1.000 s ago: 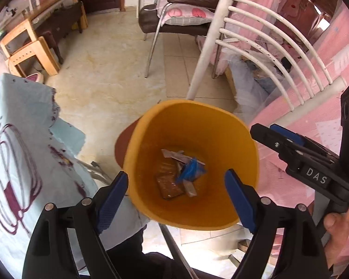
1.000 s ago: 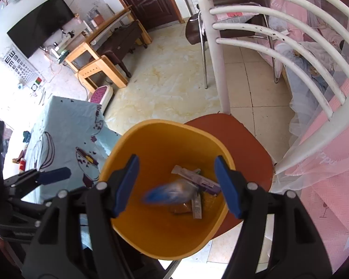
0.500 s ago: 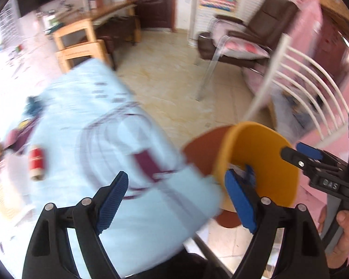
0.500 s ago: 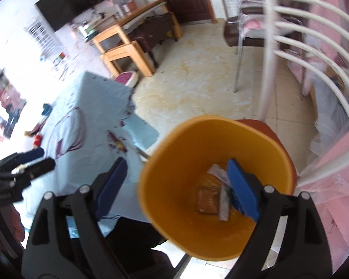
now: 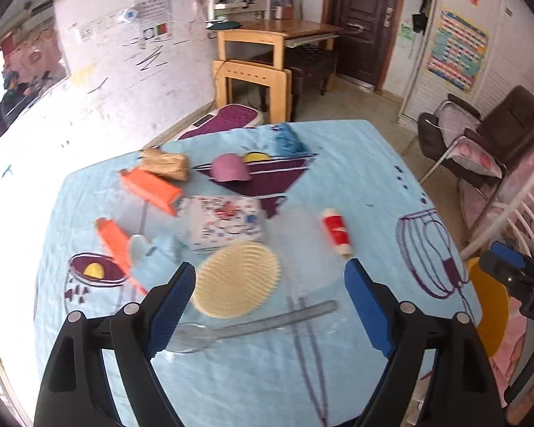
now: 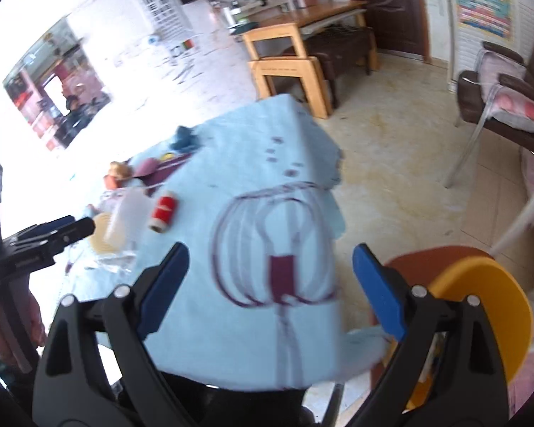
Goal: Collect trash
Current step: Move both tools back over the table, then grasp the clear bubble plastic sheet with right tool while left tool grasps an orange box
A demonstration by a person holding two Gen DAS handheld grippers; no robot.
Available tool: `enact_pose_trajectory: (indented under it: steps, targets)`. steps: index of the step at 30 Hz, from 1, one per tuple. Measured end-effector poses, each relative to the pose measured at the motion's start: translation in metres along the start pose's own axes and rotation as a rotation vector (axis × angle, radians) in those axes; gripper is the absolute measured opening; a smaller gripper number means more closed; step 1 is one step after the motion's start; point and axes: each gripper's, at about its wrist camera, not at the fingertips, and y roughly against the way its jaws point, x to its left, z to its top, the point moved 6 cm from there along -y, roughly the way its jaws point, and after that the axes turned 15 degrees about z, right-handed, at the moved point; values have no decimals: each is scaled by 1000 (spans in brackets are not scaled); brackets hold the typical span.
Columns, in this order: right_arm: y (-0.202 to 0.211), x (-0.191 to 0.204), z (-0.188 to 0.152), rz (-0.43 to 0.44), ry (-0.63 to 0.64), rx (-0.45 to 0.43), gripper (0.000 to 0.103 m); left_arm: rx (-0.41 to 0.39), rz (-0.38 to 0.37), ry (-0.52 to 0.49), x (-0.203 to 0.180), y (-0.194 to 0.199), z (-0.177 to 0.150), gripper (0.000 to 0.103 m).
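My left gripper (image 5: 270, 306) is open and empty above the near edge of the table with its light blue cloth (image 5: 356, 185). Ahead of it lie a cream round brush (image 5: 236, 284), a clear plastic spoon (image 5: 238, 331), a small red and white bottle (image 5: 336, 231), a patterned packet (image 5: 224, 222) and two orange wrappers (image 5: 149, 186). My right gripper (image 6: 270, 291) is open and empty over the table's right corner. The yellow trash bin (image 6: 487, 306) stands to its right on a brown stool (image 6: 420, 267). The bin (image 5: 487, 306) shows at the right edge of the left view.
A purple cup (image 5: 229, 169), a blue cloth wad (image 5: 286, 140) and a brown packet (image 5: 167, 163) lie at the table's far side. A white chair back (image 5: 516, 213) stands by the bin. A dark armchair (image 5: 480, 135) and wooden tables (image 5: 267, 67) stand beyond on the tiled floor.
Both grippers have swung left from above the yellow bin to the table. The blue wrapper that was falling between the right gripper's fingers is in the bin; both grippers stayed open.
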Motion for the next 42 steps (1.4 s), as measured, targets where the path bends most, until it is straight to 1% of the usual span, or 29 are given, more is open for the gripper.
enact_pose_trajectory:
  steps: [4, 8, 9, 10, 11, 14, 16, 21, 22, 24, 25, 26, 27, 29, 32, 35, 36, 38, 39, 42]
  targets:
    - [-35, 44, 12, 88, 48, 57, 89, 41, 52, 92, 65, -16, 4, 81]
    - [-66, 83, 17, 214, 55, 128, 89, 86, 76, 163, 113, -32, 3, 81]
    - [-73, 92, 18, 242, 56, 150, 90, 101, 72, 179, 122, -37, 3, 81]
    - [-81, 101, 17, 273, 53, 177, 95, 115, 68, 189, 128, -40, 1, 81]
    - [-88, 108, 18, 296, 45, 199, 96, 127, 66, 203, 134, -44, 0, 81]
    - [-108, 125, 18, 337, 37, 278, 96, 156, 60, 232, 146, -54, -3, 81]
    - [-119, 132, 17, 302, 60, 323, 96, 167, 52, 254, 152, -58, -5, 81]
    - [-141, 136, 15, 150, 167, 387, 96, 206, 40, 280, 157, -73, -6, 81]
    - [-144, 135, 15, 122, 187, 396, 93, 215, 36, 287, 158, -76, -7, 81]
    - [-148, 135, 14, 82, 224, 410, 79, 237, 12, 309, 160, -82, -9, 81]
    - [-149, 134, 13, 62, 245, 415, 65, 249, 1, 321, 161, -85, -10, 81]
    - [-152, 135, 12, 44, 267, 424, 55, 261, -13, 331, 161, -88, -10, 81]
    - [-155, 135, 10, 28, 286, 436, 50, 275, -29, 343, 160, -90, -11, 81]
    - [-158, 133, 10, 2, 305, 434, 39, 295, -55, 359, 158, -94, -11, 81]
    - [-156, 129, 16, 4, 297, 405, 35, 334, -93, 384, 154, -104, -10, 81]
    - [-151, 129, 18, 25, 291, 388, 35, 388, -109, 419, 149, -117, -11, 81]
    - [-149, 129, 19, 30, 294, 381, 35, 400, -104, 428, 147, -122, -11, 81]
    - [-148, 131, 20, 45, 297, 374, 35, 422, -61, 432, 144, -130, -10, 81]
    - [-147, 132, 21, 54, 300, 372, 35, 420, -38, 434, 142, -132, -7, 81]
    - [-143, 134, 23, 79, 308, 360, 35, 432, 1, 448, 138, -135, 0, 81]
